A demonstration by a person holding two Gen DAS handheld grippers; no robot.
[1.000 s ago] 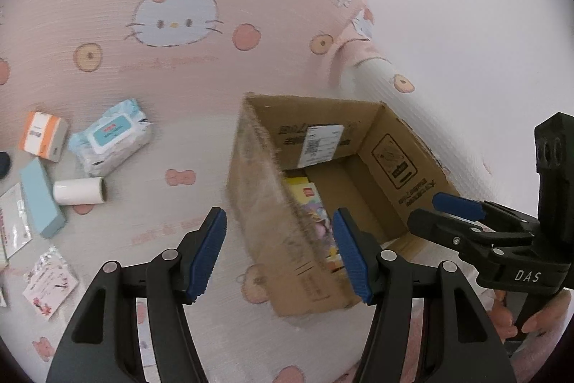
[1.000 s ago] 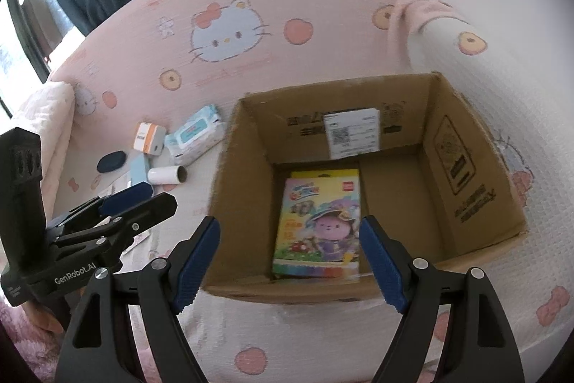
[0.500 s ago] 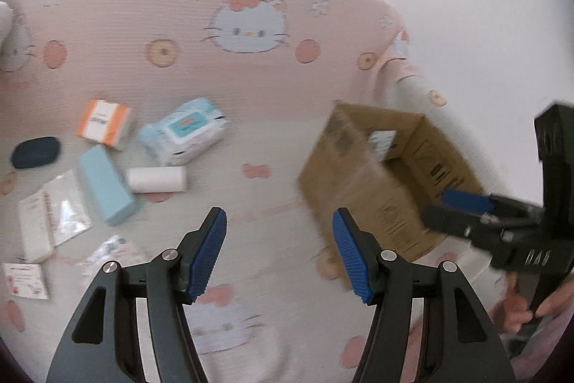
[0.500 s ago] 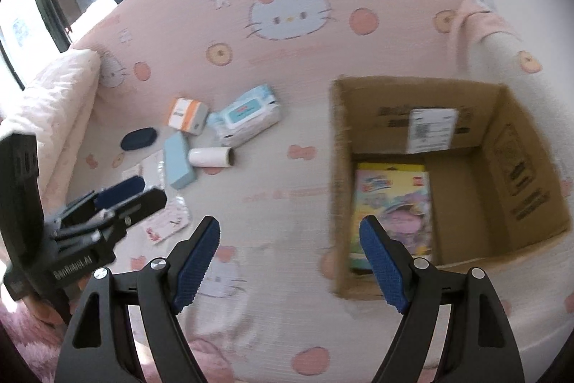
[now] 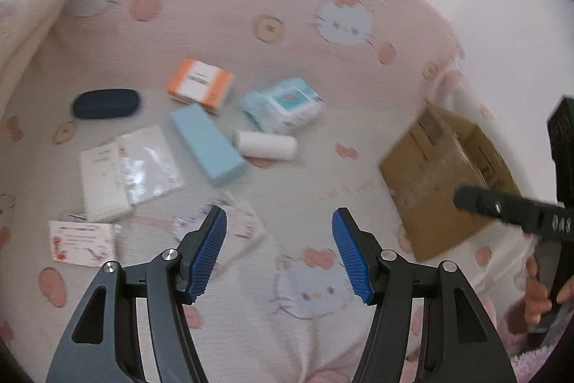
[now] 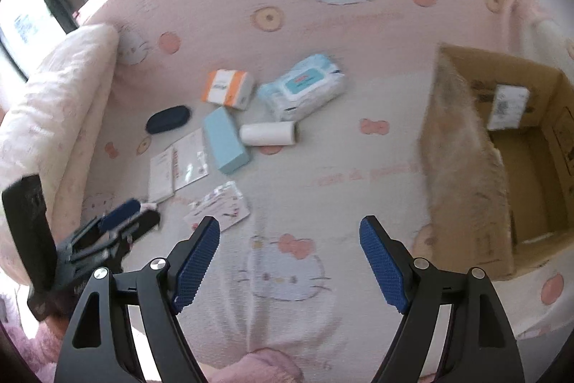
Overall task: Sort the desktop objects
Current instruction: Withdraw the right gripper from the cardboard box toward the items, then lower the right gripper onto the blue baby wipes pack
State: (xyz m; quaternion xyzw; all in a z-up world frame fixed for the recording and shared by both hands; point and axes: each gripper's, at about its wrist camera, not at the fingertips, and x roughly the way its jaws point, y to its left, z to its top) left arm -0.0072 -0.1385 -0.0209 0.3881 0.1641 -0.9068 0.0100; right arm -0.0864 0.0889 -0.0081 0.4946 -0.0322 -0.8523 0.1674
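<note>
A loose cluster of small objects lies on the pink cartoon-cat blanket [image 6: 323, 167]. In the right wrist view, the pack of wet wipes [image 6: 305, 87] sits at about 12 o'clock from the gripper, with the orange-and-white box [image 6: 226, 89] just beside it at 9 o'clock. Below them, the white roll [image 6: 268, 133] lies on its side, its end close to the light blue box [image 6: 226, 139], which is angled toward 5 o'clock. The dark oval case [image 6: 168, 119] rests apart at 9 o'clock of the blue box. Flat packets [image 6: 179, 166] lie just below it, and a printed card packet [image 6: 220, 205] is nearest the gripper, at 11 o'clock from it (motion blur hides its print). The cardboard box [image 6: 462, 167] stands open at 3 o'clock, well apart from the cluster; its inner wall bears a white label [image 6: 507, 106].

The right gripper [image 6: 290, 239] hangs over the blanket with its blue pads wide apart and nothing between them. The left gripper [image 5: 279, 236] is likewise spread wide and empty; in its view another small card [image 5: 81, 242] lies at 9 o'clock. A pale cushion [image 6: 53, 117] borders the blanket at 9 o'clock.
</note>
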